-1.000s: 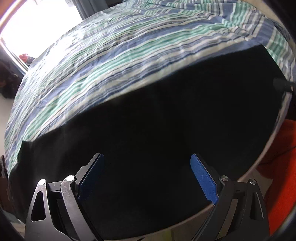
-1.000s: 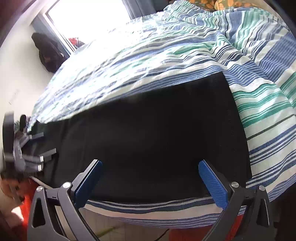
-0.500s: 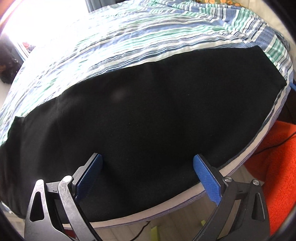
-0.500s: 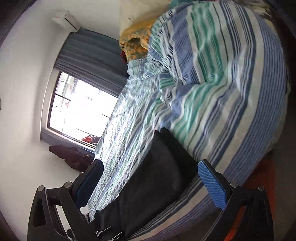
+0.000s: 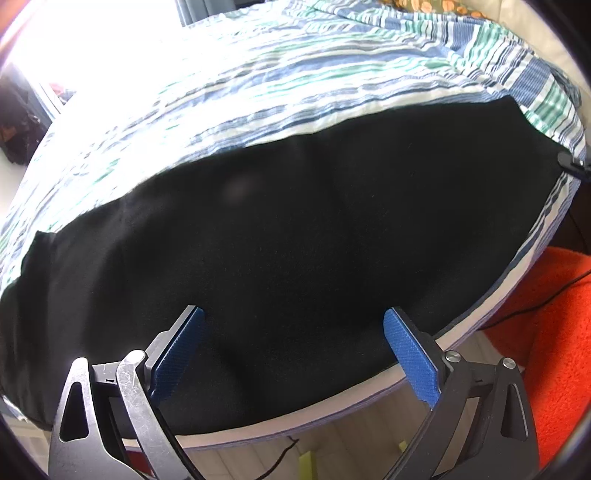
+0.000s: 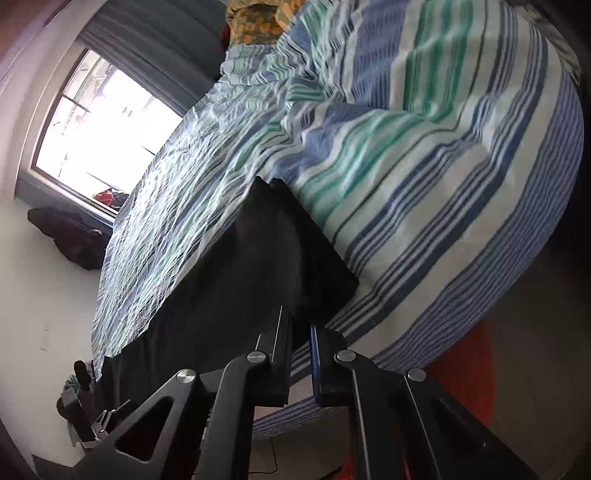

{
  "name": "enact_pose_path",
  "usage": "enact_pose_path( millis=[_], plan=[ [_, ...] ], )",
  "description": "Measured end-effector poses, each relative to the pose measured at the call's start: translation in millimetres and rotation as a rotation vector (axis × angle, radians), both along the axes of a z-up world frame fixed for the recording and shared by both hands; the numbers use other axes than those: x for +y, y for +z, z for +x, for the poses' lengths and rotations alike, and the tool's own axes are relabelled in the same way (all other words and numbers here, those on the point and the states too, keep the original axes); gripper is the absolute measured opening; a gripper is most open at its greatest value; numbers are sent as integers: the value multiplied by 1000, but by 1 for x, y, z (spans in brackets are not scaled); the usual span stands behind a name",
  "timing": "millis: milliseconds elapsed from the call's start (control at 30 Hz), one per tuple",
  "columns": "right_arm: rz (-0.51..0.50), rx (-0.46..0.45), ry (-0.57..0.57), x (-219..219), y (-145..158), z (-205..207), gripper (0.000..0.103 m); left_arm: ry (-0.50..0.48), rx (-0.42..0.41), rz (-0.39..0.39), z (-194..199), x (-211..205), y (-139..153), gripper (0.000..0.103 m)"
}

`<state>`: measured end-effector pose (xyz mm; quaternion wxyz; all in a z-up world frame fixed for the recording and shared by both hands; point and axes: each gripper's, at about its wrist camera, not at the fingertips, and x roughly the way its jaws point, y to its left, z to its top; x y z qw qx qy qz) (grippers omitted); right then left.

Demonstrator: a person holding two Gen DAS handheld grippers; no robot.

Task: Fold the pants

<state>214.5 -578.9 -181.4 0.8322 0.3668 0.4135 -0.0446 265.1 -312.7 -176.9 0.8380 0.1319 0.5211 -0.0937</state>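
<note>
Black pants lie flat and long across the near edge of a bed with a blue, green and white striped cover. My left gripper is open and empty, hovering over the middle of the pants near the bed's edge. My right gripper is rolled sideways at the pants' right end, its jaws shut on the near corner of the fabric. The right gripper's tip shows at the pants' far right end in the left wrist view.
An orange fleece blanket lies on the floor right of the bed. Wooden floor and a cable run below the bed edge. A bright window and dark bags are at the far side. A patterned pillow sits at the head.
My right gripper rolled sideways, moved to the pants' right end and closed on the corner. My left gripper drew back a little, staying open over the pants.
</note>
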Motion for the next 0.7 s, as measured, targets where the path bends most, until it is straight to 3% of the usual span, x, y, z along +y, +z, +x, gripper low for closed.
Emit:
enact_pose_path(
  millis=[100, 167, 233, 333, 400, 567, 700],
  plan=[
    [-32, 11, 12, -1, 1, 2, 8, -15, -4, 18, -1, -7, -3, 98],
    [7, 42, -1, -6, -12, 0, 11, -17, -5, 25, -2, -10, -4, 98],
    [67, 9, -26, -13, -13, -4, 15, -16, -3, 20, -2, -10, -4, 98],
    [144, -87, -106, -24, -2, -29, 37, -11, 5, 10, -2, -9, -5, 98],
    [212, -112, -137, -30, -1, -40, 40, -6, 7, 6, 0, -7, -6, 98],
    [326, -18, -100, -24, -19, -34, 43, -7, 6, 8, 2, -2, -6, 98],
    [280, 64, -47, -14, -35, -6, 44, -8, 4, 11, 2, -1, -3, 98]
  ],
)
